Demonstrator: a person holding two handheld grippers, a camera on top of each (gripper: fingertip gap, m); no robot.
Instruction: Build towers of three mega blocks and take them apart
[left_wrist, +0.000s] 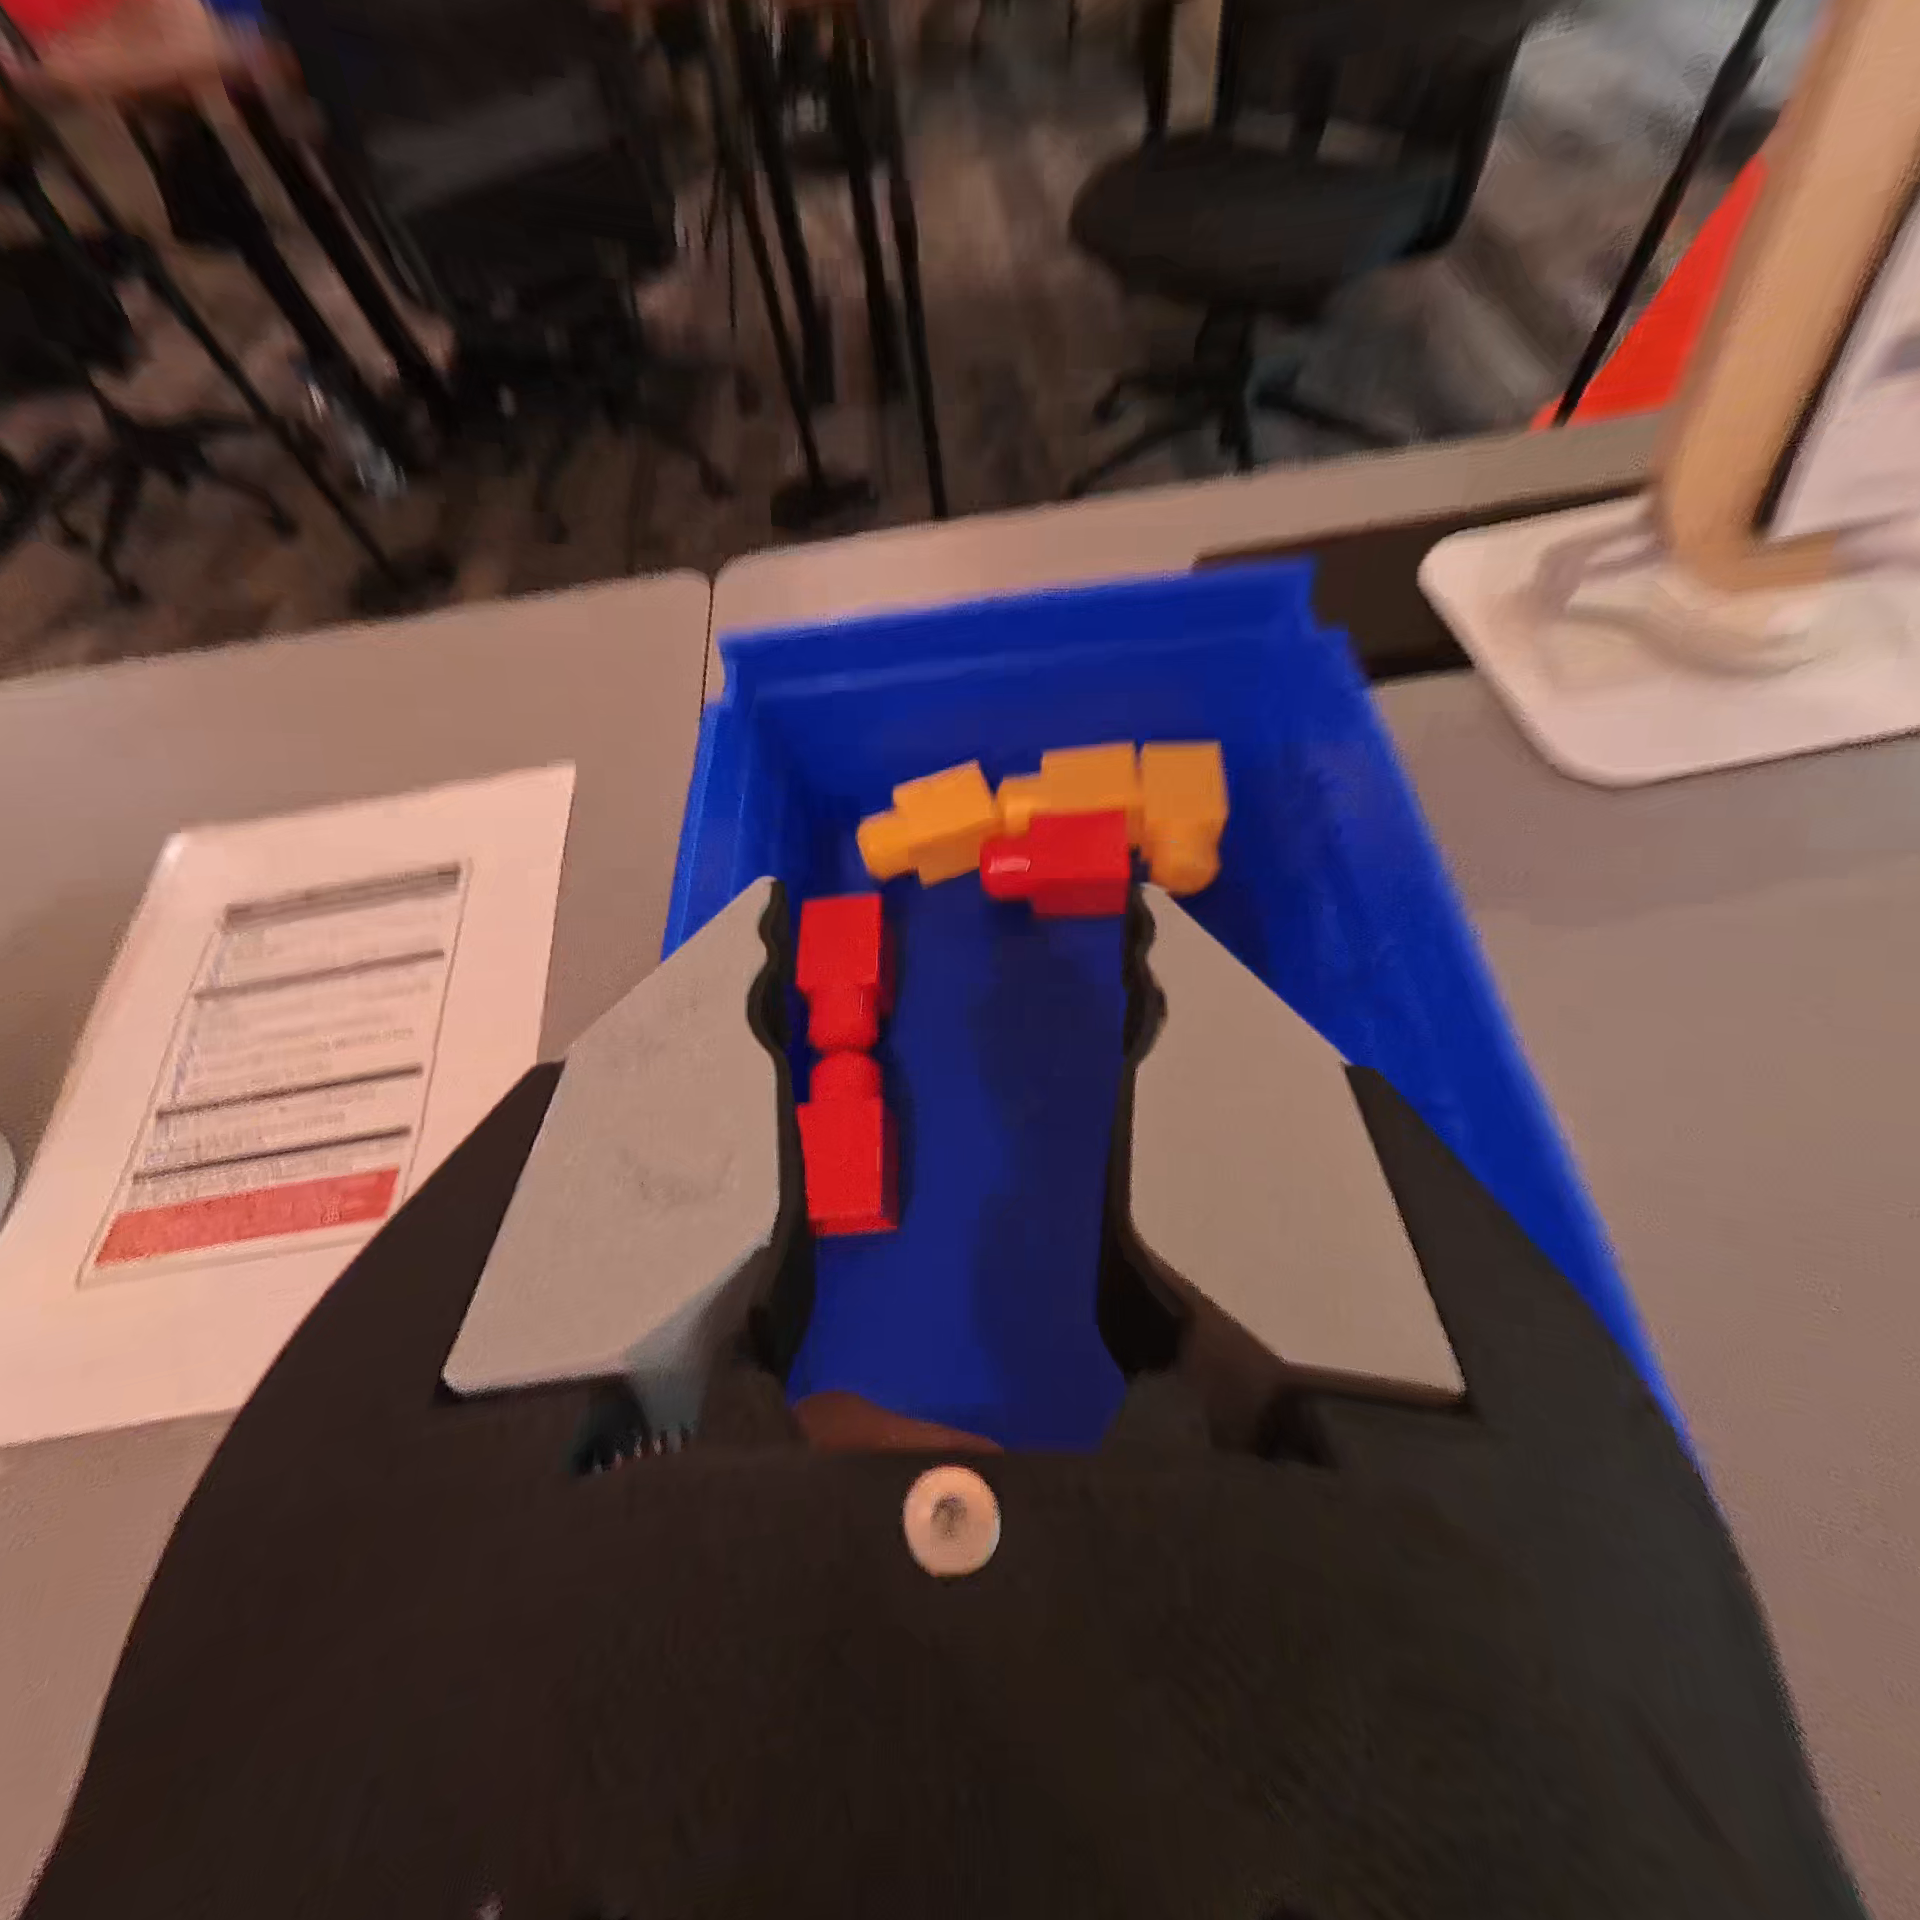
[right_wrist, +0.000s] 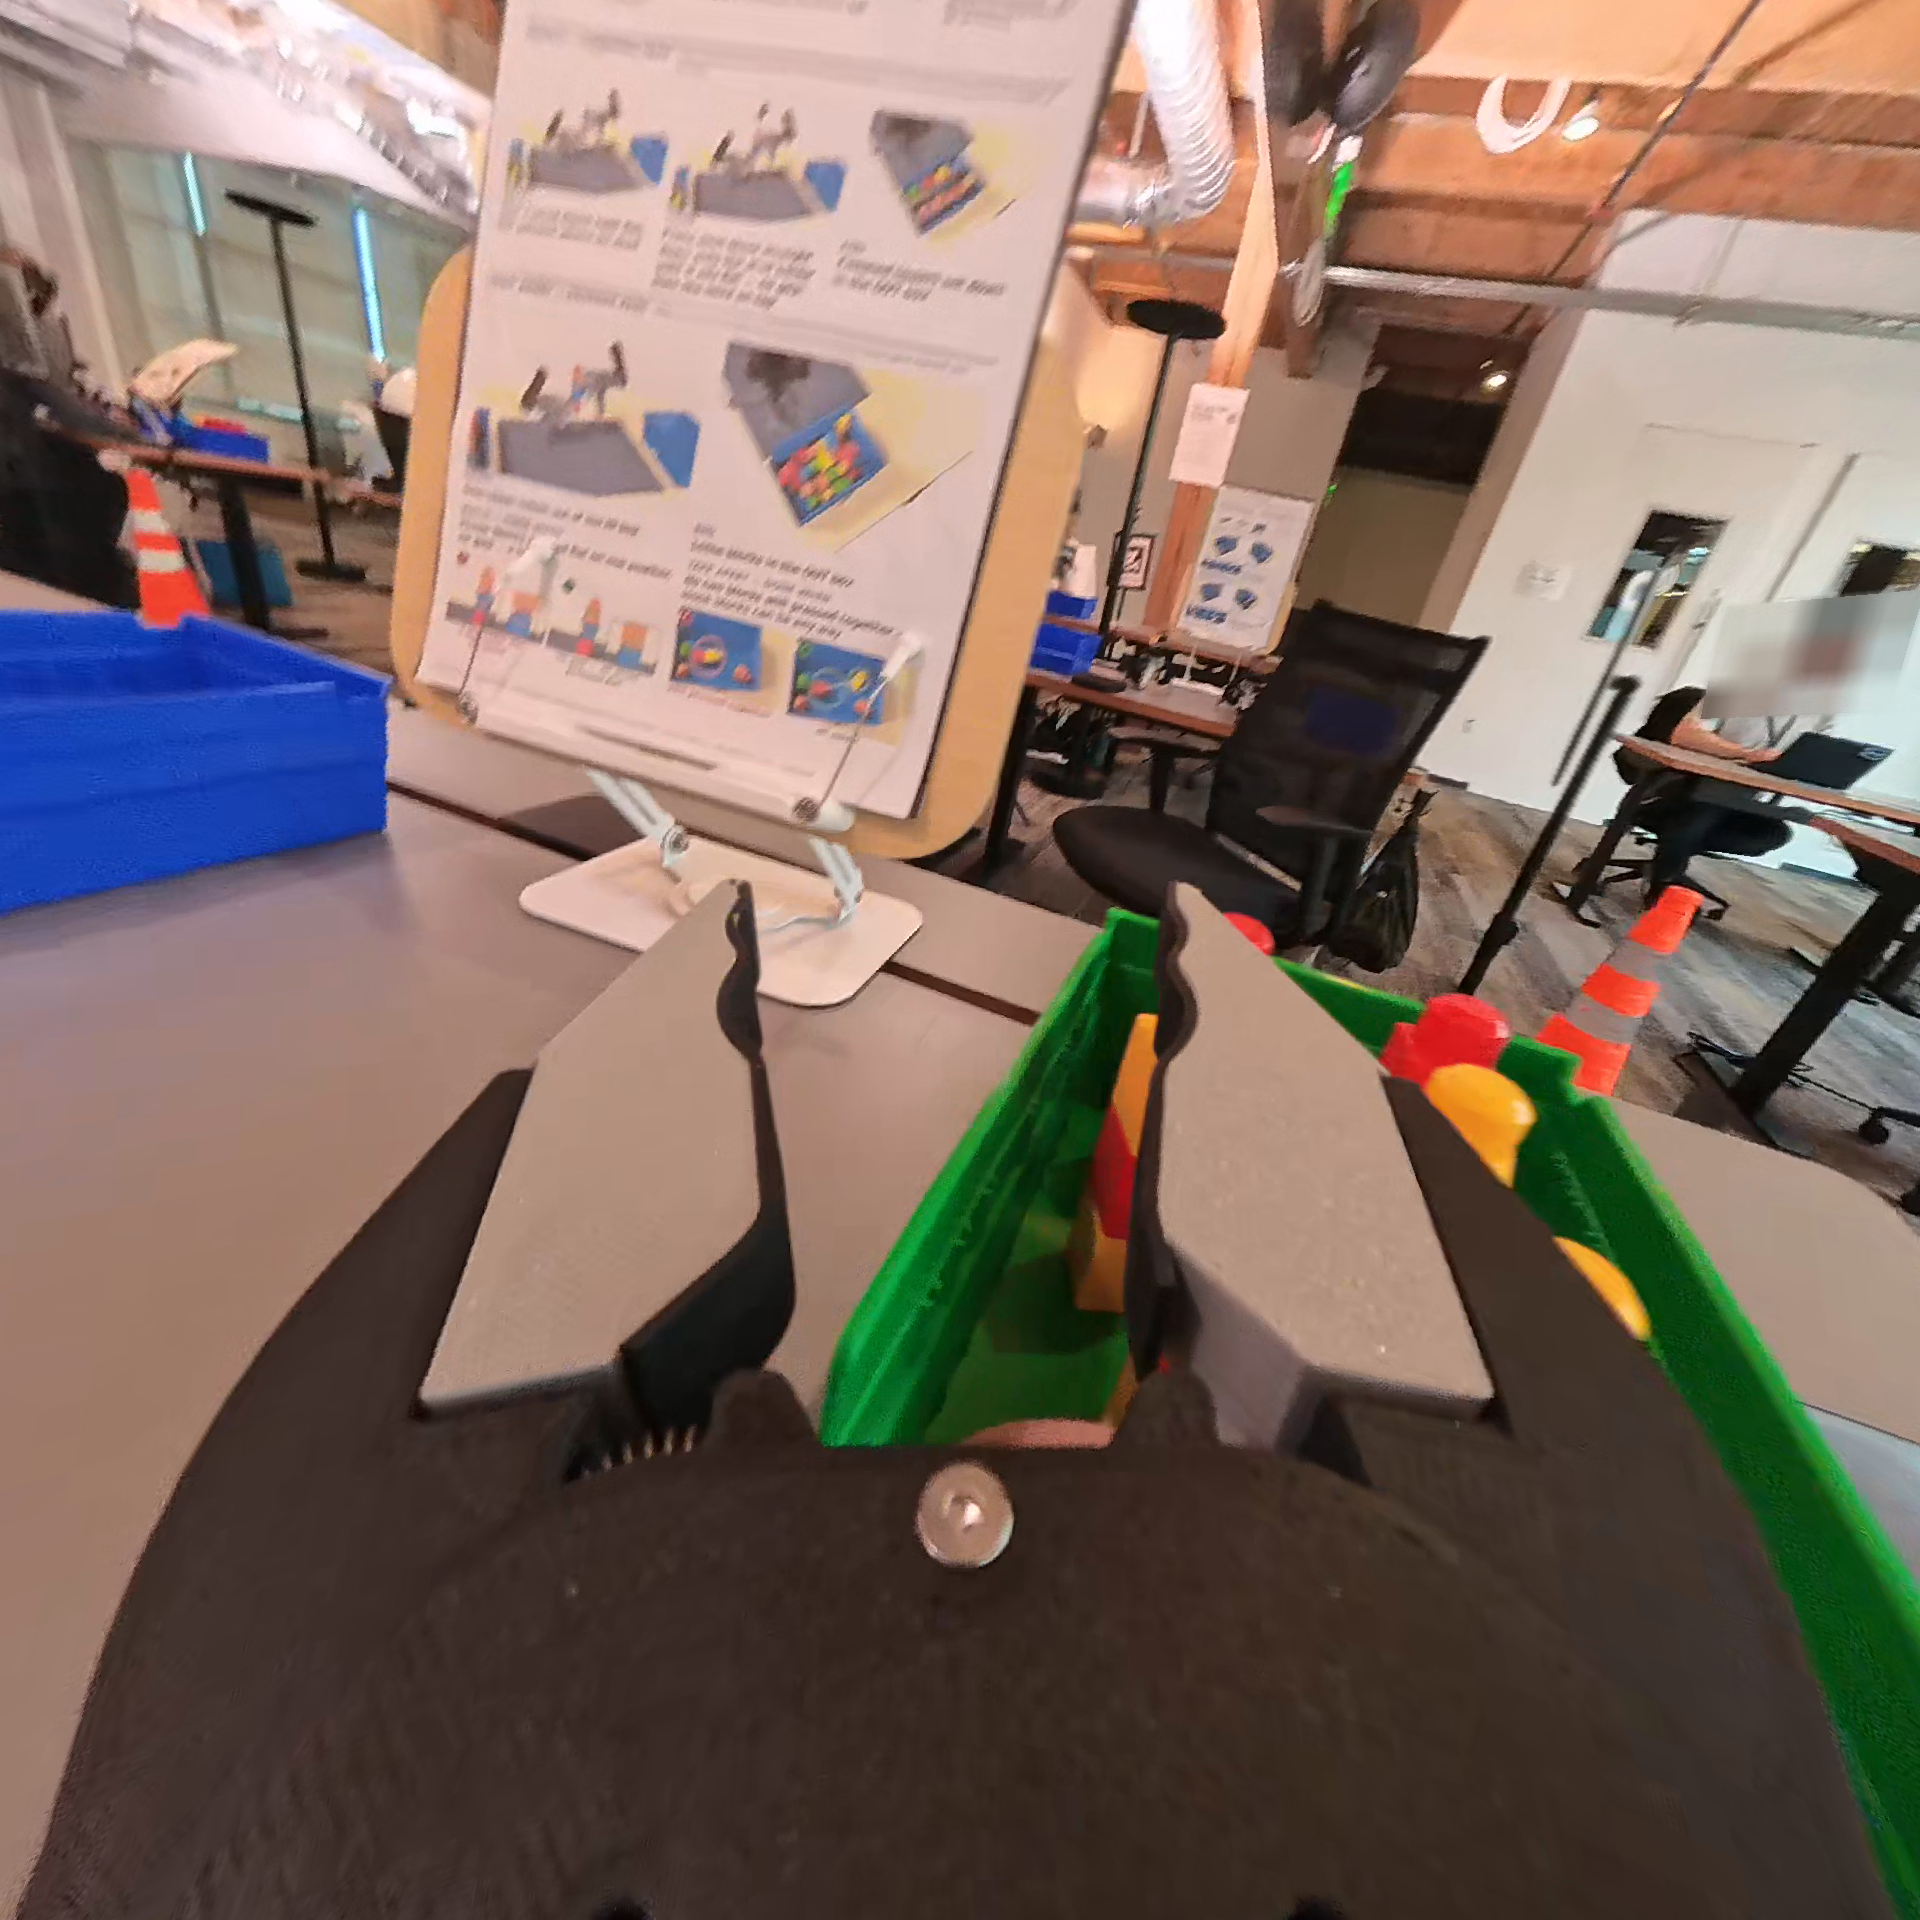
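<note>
Left wrist view: left gripper (left_wrist: 951, 914) poised above a blue bin (left_wrist: 1340, 894) on a grey table (left_wrist: 1662, 1039), fingers spread wide, nothing between the pads. Inside the bin, against the left wall, two red mega blocks (left_wrist: 844, 1070) lying on their sides in one line, studs meeting in the middle, long axis running near to far along the bin; just beside the left fingertip (left_wrist: 764, 914), not pinched. Farther in, towards the back wall, a red block (left_wrist: 1060, 862) on its side, stud pointing left, long axis across the bin. Behind and around it, three orange blocks (left_wrist: 1049, 810) tumbled together, the left one with its stud pointing left, the right one with its stud pointing near. Left of the bin, a printed sheet (left_wrist: 281, 1060) flat on the table; at far right, the white base of a stand (left_wrist: 1621, 665).

Right wrist view: right gripper (right_wrist: 951, 914) held over the table edge of a green bin (right_wrist: 966, 1226), fingers spread wide and bare. Left fingertip (right_wrist: 727, 935) over bare table, right one over the bin. In the green bin, yellow, red and green blocks (right_wrist: 1117, 1174) piled, mostly hidden by the finger; a red stud (right_wrist: 1455, 1029) and a yellow stud (right_wrist: 1481, 1112) poking above the far rim. Ahead, an instruction board (right_wrist: 748, 395) on a white stand; blue bin at far left.
</note>
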